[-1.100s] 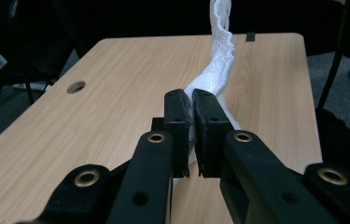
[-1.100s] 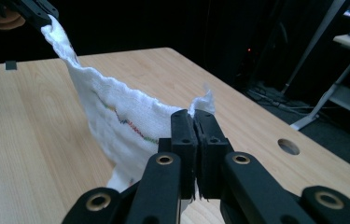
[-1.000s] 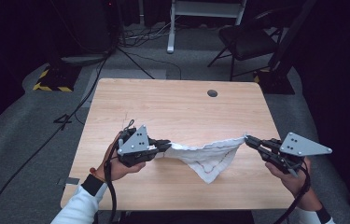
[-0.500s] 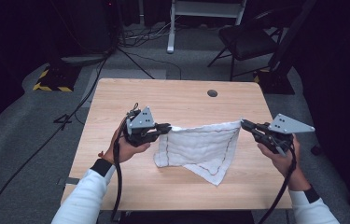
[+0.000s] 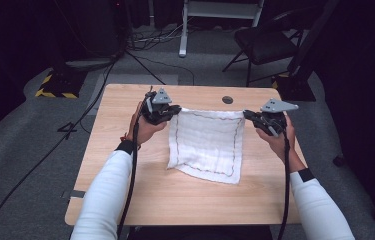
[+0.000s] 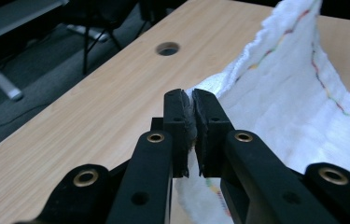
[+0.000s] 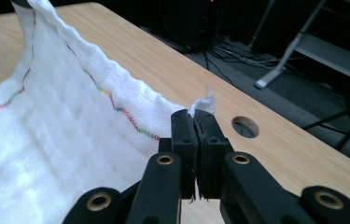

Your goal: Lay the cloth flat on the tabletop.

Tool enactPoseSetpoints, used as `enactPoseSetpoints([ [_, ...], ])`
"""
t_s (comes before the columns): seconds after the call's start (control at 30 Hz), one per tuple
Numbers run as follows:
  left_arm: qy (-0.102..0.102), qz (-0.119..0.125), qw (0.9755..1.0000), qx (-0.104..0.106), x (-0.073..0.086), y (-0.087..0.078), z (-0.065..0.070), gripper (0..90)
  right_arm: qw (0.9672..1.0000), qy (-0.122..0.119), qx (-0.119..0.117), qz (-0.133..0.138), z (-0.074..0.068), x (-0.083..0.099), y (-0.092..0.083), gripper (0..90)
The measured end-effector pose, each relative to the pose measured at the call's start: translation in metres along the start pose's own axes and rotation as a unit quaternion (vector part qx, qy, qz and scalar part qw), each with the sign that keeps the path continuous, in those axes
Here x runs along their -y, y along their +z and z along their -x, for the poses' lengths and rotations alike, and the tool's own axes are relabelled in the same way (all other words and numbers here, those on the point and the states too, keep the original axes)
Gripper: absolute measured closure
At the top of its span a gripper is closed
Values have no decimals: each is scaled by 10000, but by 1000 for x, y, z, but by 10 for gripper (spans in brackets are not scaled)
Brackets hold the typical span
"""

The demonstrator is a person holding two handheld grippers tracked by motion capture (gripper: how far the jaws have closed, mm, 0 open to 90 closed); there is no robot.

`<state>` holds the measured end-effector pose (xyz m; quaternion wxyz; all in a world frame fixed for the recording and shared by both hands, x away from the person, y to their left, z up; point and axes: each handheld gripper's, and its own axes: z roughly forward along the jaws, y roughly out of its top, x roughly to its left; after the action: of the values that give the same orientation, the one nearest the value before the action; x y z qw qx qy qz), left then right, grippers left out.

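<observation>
1. Two far corners of your white woven cloth with multicoloured stitched border [image 5: 206,145] are clamped: left gripper [image 5: 167,111] at 10 o'clock, right gripper [image 5: 255,117] at 2.
2. Its near edge rests mid-table on the light wooden table [image 5: 125,185], bare wood around it.

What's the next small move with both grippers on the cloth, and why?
Probably lower both grippers to the table, then open. The left gripper and right gripper each pinch a far corner of the white cloth; it's stretched flat, near edge already lying on the table.
</observation>
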<state>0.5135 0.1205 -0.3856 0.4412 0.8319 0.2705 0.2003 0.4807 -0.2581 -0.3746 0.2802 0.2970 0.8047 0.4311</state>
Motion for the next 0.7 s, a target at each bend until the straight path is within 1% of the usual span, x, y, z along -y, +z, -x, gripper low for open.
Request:
enactPoseSetpoints([
  [0.07, -93, -82, 9998, -157, 1, 11, -7, 841, 10000, 36, 49, -54, 4, -2, 11, 880],
  [0.1, -159, -137, 9996, -188, 2, 18, -10, 839, 9999, 27, 79, -90, 6, -2, 17, 880],
  [0.17, -160, -337, 9986, -372, 4, 29, -13, 832, 9998, 101, 122, -149, 9, -3, 28, 880],
  [0.23, -204, -439, 9975, -520, 6, 38, -15, 803, 9994, 103, 244, -241, 12, -4, 40, 878],
  [0.27, -279, -446, 9968, -606, 7, 41, -16, 764, 9991, 122, 304, -284, 13, -4, 46, 875],
  [0.33, -439, -481, 9958, -639, 10, 45, -17, 717, 9982, 191, 415, -382, 16, -2, 55, 853],
  [0.37, -469, -529, 9949, -714, 12, 47, -17, 668, 9976, 249, 469, -446, 19, 1, 60, 807],
  [0.4, -509, -578, 9940, -771, 14, 48, -16, 597, 9971, 320, 498, -475, 20, 3, 64, 754],
  [0.43, -537, -658, 9931, -814, 17, 50, -15, 550, 9970, 365, 460, -497, 22, 5, 65, 749],
  [0.47, -579, -715, 9922, -837, 19, 51, -14, 498, 9971, 421, 345, -529, 23, 8, 67, 737],
  [0.5, -593, -781, 9914, -865, 22, 52, -13, 431, 9968, 418, 368, -565, 23, 11, 68, 709],
  [0.53, -571, -856, 9911, -845, 25, 52, -11, 353, 9967, 413, 384, -592, 22, 13, 68, 673],
  [0.57, -525, -907, 9914, -788, 28, 52, -8, 329, 9966, 415, 348, -622, 21, 16, 68, 660],
  [0.6, -433, -951, 9917, -743, 31, 50, -5, 313, 9966, 409, 275, -653, 20, 19, 67, 636],
  [0.63, -357, -999, 9919, -705, 34, 48, -1, 292, 9964, 399, 251, -710, 19, 21, 66, 605],
  [0.67, -323, -1048, 9918, -652, 38, 46, 2, 274, 9964, 391, 236, -716, 16, 23, 65, 588],
  [0.7, -273, -1091, 9918, -605, 42, 44, 6, 266, 9966, 383, 135, -719, 14, 26, 62, 571],
])
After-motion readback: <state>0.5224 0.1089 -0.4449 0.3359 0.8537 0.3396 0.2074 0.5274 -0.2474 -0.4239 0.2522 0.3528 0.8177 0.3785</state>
